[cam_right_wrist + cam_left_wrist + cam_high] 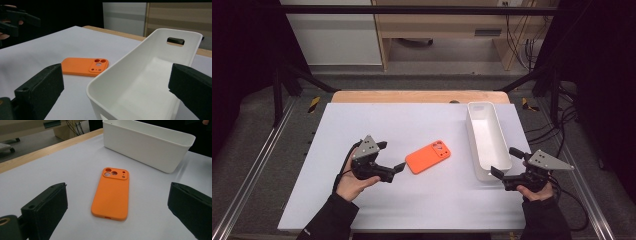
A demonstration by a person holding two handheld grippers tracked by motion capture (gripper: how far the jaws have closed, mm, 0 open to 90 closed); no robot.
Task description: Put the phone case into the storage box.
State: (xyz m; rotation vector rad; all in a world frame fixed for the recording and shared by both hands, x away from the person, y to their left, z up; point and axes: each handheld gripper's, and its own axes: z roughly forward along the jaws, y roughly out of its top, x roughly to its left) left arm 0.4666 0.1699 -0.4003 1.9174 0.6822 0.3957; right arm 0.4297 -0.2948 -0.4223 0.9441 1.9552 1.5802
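1. On the white table (362,200), I have the orange phone case (428,156) lying flat near the middle, its back up and its camera cutouts at the end toward the white bin (487,134).
2. My left gripper (393,157) sits just left of the case, aimed at its near short end. Its jaws stand wide apart and grip nothing. From the left gripper view, the case (111,194) lies on the table ahead, framed between the two black jaws but beyond their tips, not touching either.
3. My right gripper (506,161) is at the table's right side, at the near end of the bin. Its jaws are spread wide too and hold nothing; in the right gripper view the bin's near end (140,82) sits between them, and I can't tell whether either jaw touches the rim.
4. The bin is long and narrow and lies lengthwise away from me, with a handle slot in its far wall. The case (85,66) rests well clear of it, to its left.
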